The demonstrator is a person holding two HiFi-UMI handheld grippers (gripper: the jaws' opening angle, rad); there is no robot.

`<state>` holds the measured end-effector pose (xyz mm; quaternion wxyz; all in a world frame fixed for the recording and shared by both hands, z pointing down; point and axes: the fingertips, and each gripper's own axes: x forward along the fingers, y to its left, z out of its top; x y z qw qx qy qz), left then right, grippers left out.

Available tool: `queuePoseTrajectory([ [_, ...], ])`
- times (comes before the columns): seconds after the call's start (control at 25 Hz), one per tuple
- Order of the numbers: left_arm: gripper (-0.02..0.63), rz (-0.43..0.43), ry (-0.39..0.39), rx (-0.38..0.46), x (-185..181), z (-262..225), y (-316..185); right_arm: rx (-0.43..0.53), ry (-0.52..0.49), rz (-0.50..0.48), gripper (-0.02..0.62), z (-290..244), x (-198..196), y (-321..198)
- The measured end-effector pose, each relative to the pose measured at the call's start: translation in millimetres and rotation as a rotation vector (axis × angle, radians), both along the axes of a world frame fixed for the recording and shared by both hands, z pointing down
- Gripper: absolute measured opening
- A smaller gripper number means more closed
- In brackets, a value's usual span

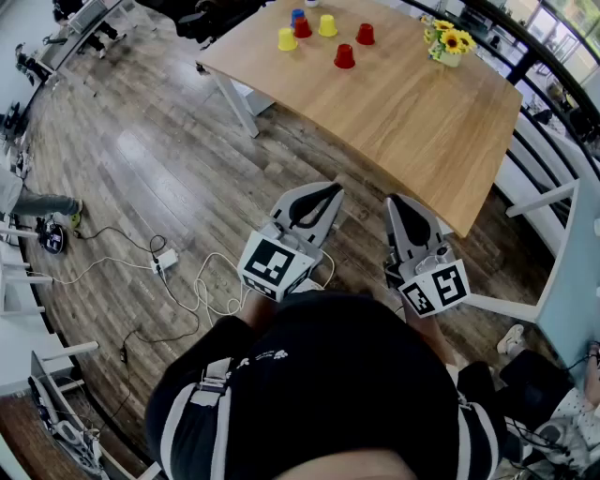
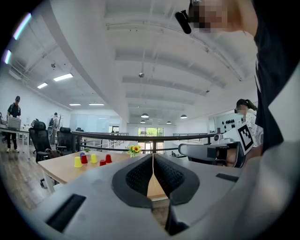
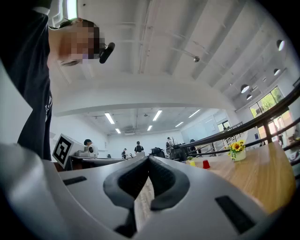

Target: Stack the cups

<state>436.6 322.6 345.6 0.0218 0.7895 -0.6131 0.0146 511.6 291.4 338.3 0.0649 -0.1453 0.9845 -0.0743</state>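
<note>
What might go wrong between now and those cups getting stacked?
Loose cables lie close beside the person, so walking to the table might mean a trip. The sunflower pot stands near the rightmost red cup, and a reaching gripper might knock it over. The blue cup sits tight against another red cup, so grabbing one may nudge the other.

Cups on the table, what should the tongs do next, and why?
Probably step closer, toward the nearest small red plastic cup. Both the left tongs and right tongs are shut and empty, held by the near end of the light wooden table, far from it.
</note>
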Motion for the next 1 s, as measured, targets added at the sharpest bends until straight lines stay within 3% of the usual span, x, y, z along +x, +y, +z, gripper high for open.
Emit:
queuePoseTrajectory([
  [0.44,0.017,0.011,-0.008,-0.007,-0.1,4.8,-1.0,-0.024,-0.039,0.036,0.000,2.5,6.4,-6.7],
  [0.6,0.017,0.024,0.005,-0.013,-8.5,9.2,-1.7,-0.036,-0.007,0.062,0.002,9.6,0.2,-8.7],
  [1.0,0.017,-0.009,0.048,0.011,-79.5,15.0,4.9,-0.034,0.051,0.054,0.002,16.0,-59.5,-0.2],
])
